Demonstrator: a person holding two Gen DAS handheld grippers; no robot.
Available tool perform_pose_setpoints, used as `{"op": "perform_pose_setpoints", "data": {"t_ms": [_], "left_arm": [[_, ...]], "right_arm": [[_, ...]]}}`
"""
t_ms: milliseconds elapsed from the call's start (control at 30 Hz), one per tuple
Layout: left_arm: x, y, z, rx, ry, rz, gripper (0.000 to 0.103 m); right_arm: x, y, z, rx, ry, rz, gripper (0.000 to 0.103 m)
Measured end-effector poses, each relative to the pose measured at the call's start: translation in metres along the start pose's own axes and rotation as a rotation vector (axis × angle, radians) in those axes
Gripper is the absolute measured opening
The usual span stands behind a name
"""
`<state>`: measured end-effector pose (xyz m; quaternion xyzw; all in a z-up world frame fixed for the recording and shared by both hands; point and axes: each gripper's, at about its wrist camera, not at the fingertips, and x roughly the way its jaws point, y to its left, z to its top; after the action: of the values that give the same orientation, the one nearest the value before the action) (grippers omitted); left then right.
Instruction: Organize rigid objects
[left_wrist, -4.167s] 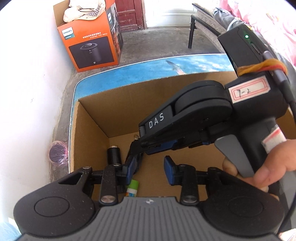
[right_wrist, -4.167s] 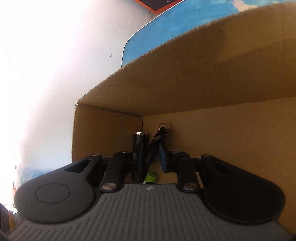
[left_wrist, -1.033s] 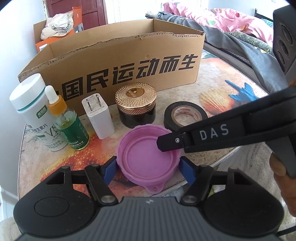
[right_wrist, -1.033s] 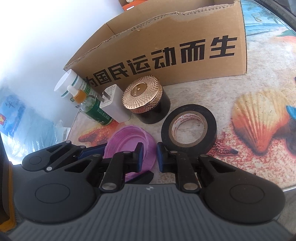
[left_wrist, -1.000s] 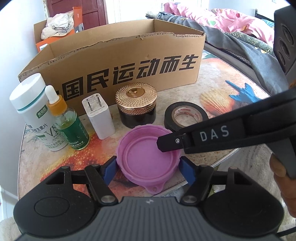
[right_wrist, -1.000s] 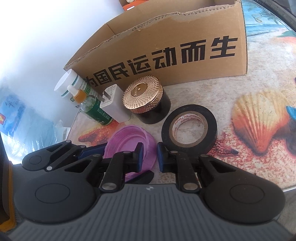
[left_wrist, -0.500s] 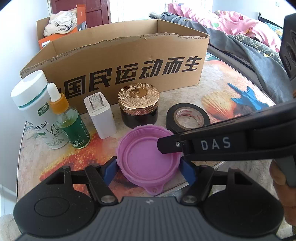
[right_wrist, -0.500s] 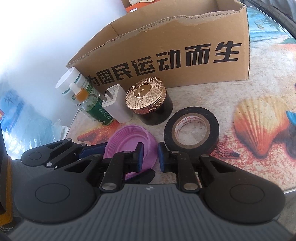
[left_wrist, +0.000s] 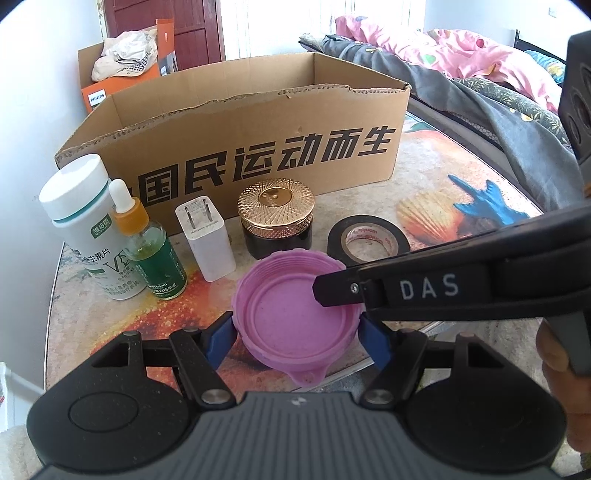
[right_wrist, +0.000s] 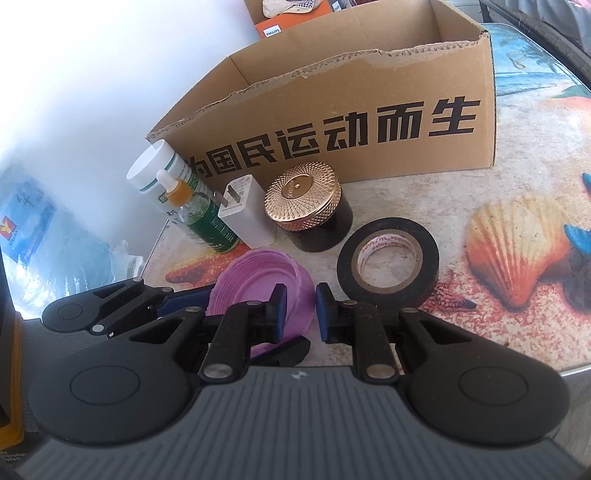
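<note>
A purple plastic lid (left_wrist: 291, 314) sits between the blue pads of my left gripper (left_wrist: 297, 336), which is shut on its rim near the table's front edge. In the right wrist view the lid (right_wrist: 258, 280) looks tilted between the left gripper's fingers (right_wrist: 184, 297). My right gripper (right_wrist: 299, 310) is shut with nothing between its pads. Its black tip (left_wrist: 332, 291) reaches over the lid from the right. Behind stands an open cardboard box (left_wrist: 258, 122) with black characters.
In front of the box stand a white bottle (left_wrist: 85, 221), a green dropper bottle (left_wrist: 155, 258), a white charger (left_wrist: 205, 236), a gold-lidded black jar (left_wrist: 275, 221) and a black tape roll (left_wrist: 369, 240). The table's edge (left_wrist: 406, 332) runs close below the lid. A bed lies at the right.
Four seconds ago both grippers were down inside the box; now they are outside it at the table's front, the left on the purple lid. Over the last second almost nothing has moved.
</note>
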<state>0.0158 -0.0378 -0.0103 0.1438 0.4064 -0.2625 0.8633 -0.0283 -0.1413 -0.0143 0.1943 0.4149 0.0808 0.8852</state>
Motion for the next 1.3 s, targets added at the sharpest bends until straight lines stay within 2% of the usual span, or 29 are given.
{"op": "perform_pose_setpoints", "data": {"t_ms": [400, 667, 1033, 1300], "left_arm": [[-0.019, -0.004, 0.000, -0.004, -0.043, 0.019, 0.073], [-0.042, -0.008, 0.006, 0.009, -0.096, 0.049, 0.073], [-0.081, -0.012, 0.035, 0.073, -0.204, 0.102, 0.073], [-0.090, -0.002, 0.067, 0.088, -0.237, 0.104, 0.073]], "right_arm": [[-0.016, 0.009, 0.001, -0.022, -0.036, 0.012, 0.018], [-0.036, 0.017, 0.003, -0.040, -0.090, 0.034, 0.018], [-0.079, 0.035, 0.024, -0.083, -0.223, 0.072, 0.018], [-0.090, 0.045, 0.058, -0.108, -0.256, 0.095, 0.019]]}}
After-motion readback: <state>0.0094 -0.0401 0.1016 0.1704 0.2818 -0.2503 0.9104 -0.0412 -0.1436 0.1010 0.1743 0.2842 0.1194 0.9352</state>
